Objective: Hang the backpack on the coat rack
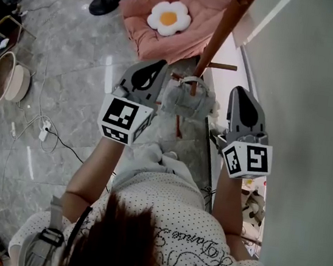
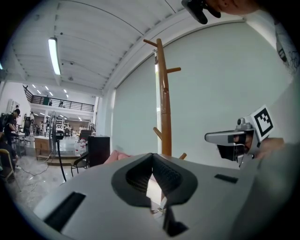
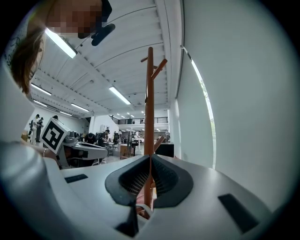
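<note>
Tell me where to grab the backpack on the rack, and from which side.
Grip the backpack by its top loop, up by the coat rack peg: that strap looks thin enough for the jaws, while the body below is bulky. Come in from the left tool side, where the floor is open; the wall crowds the right.

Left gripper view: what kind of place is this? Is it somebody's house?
Probably not a house: it looks like a big workshop or lab hall. There are long strip lights on a high ceiling, an upstairs railing, and people at desks far back.
</note>
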Available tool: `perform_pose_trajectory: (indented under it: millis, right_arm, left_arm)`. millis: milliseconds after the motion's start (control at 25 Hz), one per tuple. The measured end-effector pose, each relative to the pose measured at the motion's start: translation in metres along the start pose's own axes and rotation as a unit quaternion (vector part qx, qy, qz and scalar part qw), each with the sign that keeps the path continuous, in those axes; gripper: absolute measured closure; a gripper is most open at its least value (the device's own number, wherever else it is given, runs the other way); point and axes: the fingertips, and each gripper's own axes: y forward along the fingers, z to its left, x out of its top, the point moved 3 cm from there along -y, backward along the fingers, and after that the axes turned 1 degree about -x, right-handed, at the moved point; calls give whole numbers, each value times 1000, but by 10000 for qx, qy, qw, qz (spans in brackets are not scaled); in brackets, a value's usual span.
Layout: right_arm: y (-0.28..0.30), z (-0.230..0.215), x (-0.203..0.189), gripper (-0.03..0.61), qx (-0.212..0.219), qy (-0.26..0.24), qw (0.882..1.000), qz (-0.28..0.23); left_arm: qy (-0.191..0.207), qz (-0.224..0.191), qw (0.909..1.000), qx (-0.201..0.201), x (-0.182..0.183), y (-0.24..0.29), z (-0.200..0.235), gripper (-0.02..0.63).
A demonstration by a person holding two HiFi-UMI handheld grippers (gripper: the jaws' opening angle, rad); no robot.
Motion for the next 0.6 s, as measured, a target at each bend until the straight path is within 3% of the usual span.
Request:
perform_pose_trajectory:
  millis: [600]
  right_arm:
    - [-6, 3, 7, 557, -46, 17, 10000, -81]
  left_arm:
    - [29, -37, 10000, -65, -2, -3, -8, 609]
